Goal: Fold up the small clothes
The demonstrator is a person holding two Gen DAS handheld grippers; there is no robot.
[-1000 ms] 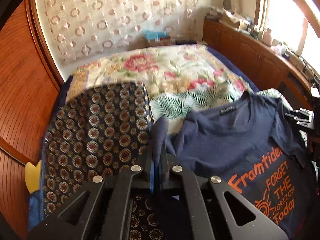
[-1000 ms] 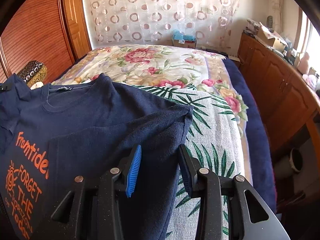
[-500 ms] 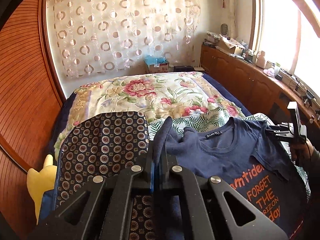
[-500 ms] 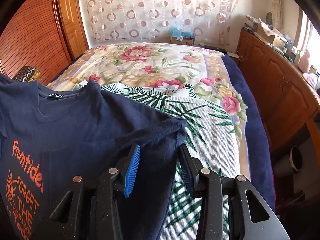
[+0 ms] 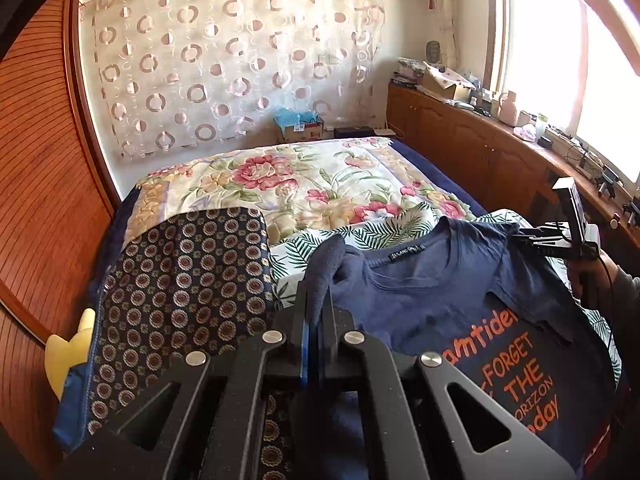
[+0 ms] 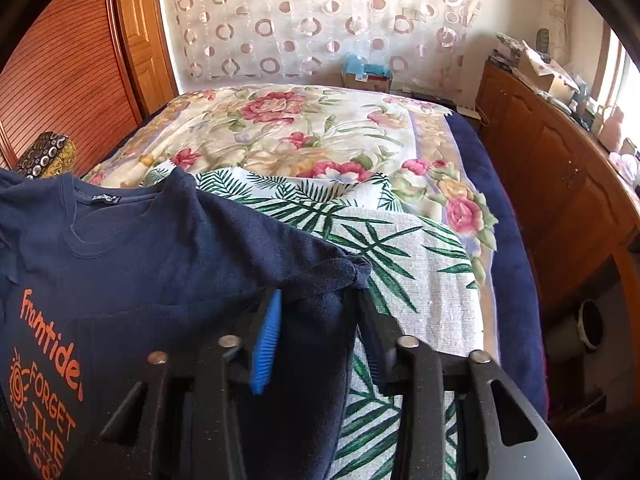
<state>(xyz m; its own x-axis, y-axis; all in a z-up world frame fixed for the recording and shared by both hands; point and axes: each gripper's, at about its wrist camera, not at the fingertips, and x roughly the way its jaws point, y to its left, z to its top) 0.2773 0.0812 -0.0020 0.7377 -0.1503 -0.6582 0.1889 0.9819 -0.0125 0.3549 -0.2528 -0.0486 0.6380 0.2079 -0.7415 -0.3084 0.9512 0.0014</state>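
Note:
A navy T-shirt with orange print hangs stretched between my two grippers above the bed. My left gripper is shut on its one sleeve, which pokes up between the fingers. In the right wrist view the T-shirt fills the left half. My right gripper has its jaws apart with the other sleeve's fabric draped between them; I cannot tell whether they grip it. The right gripper also shows in the left wrist view, at the shirt's far shoulder.
Under the shirt lies a palm-leaf cloth on a floral bedspread. A dark patterned pillow lies at the left. Wooden cabinets run along the right, a wooden wardrobe along the left.
Both grippers have lifted the shirt: the bed now lies lower and farther in both views. The right sleeve has slid deeper between the right jaws.

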